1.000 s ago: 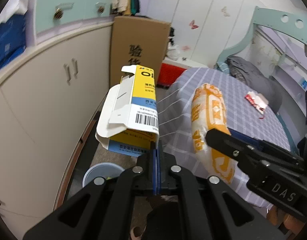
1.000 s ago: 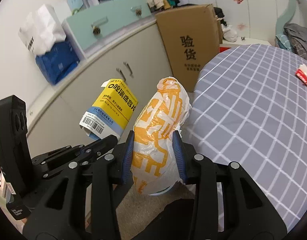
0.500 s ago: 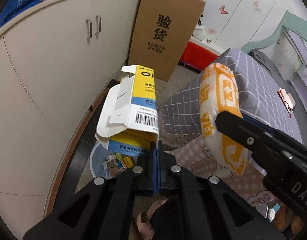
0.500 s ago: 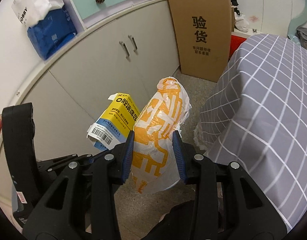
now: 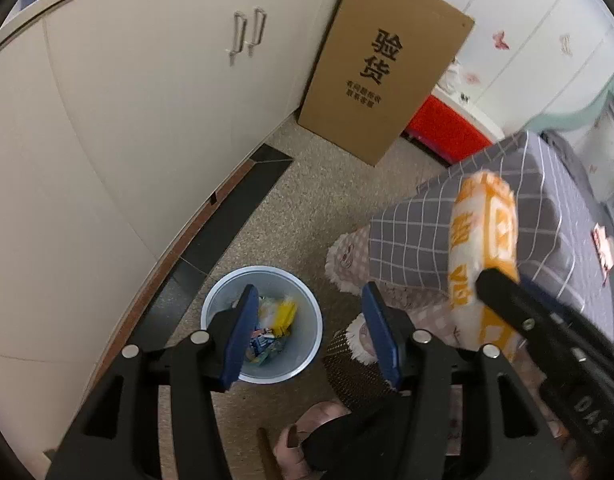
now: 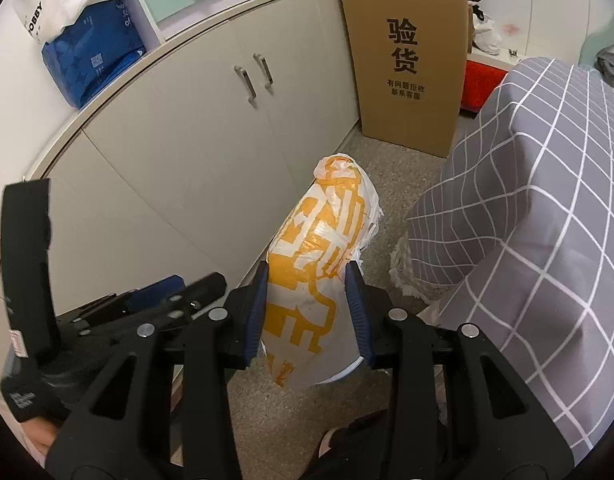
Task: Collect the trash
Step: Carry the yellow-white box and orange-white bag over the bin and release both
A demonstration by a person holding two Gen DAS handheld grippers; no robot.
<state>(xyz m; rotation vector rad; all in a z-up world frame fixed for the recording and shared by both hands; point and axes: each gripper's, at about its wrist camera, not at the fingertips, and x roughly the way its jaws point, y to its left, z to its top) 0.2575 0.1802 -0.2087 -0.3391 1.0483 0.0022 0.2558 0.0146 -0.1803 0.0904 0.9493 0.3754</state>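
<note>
Room: speckled floor (image 5: 307, 208) between cream cupboard doors (image 5: 155, 120) and a bed under a grey checked cover (image 6: 547, 200); a tall brown cardboard box (image 5: 383, 80) leans at your 12 o'clock.
Bin: the round pale-blue waste bin (image 5: 307, 344) stands on the floor directly under your left gripper (image 5: 307, 332), with yellow and blue scraps inside.
Left jaws: spread wide with nothing between them; you look straight down into the bin.
Right jaws: your right gripper (image 6: 307, 312) is clamped on the bundle, pads pressing both flanks.
Bundle: the white plastic bag printed with orange blocks (image 6: 323, 264) is long, puffy and crinkled, standing upright from the pads; in the left view it hangs at 3 o'clock, beside the bed's corner and well apart from the bin.
Step in hand, as I judge it: bring the bundle over the bin and drop it.
Doing it well: swing your right hand toward 9 o'clock until the bag's lower end is centred over the opening, tilt it down, then part the pads. It is long, so an off-centre drop could catch the rim and tip out.
</note>
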